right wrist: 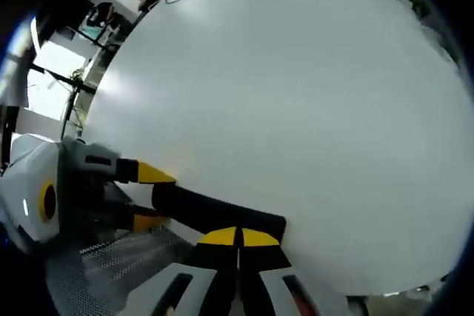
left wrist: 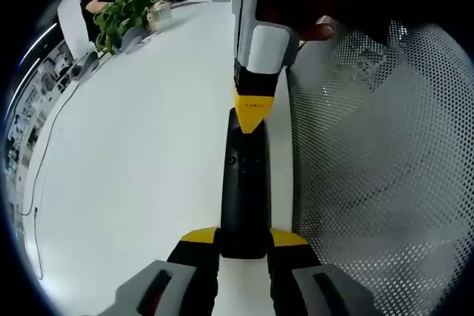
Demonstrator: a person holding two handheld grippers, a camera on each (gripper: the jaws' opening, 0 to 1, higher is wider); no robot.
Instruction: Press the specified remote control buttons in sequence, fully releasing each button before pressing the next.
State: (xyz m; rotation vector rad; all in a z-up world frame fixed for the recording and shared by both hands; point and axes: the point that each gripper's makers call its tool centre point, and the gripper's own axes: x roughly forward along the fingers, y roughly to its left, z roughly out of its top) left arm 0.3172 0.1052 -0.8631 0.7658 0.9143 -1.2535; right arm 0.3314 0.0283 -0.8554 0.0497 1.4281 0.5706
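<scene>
Left gripper view, far edge of the white table [left wrist: 133, 183]: a potted plant [left wrist: 126, 12] and a thin cable [left wrist: 44, 160] trailing along the rim, both well apart from the work.

Centre: the black remote control [left wrist: 244, 190] lies flat on the table, long axis running straight away from the left gripper [left wrist: 244, 240]. Its near end sits between that gripper's two yellow-tipped jaws, which are clamped on its sides and steady it. A small button or mark shows on the upper face near the left edge; other keys are too dark to tell.

At the remote's far end the right gripper [left wrist: 252, 109] comes down from above, its yellow tips drawn together into one point that rests on or just above the top face. Contact cannot be confirmed from here.

Right of the remote: a perforated mesh mat [left wrist: 370, 153], its edge just beside the remote's right side.

Right gripper view: the left gripper [right wrist: 144, 197] enters from the left, jaws on either side of the remote's [right wrist: 218, 216] far end. The right gripper's own tips [right wrist: 238, 238] meet with no gap, directly over the near end of the remote. The mesh mat [right wrist: 111, 257] shows below.

Judgement: the right gripper is the presser, since it is already over the face. The coming move turns on travel along the remote's long axis, toward or away from the left gripper, followed by a straight-down press and a full lift-off.
</scene>
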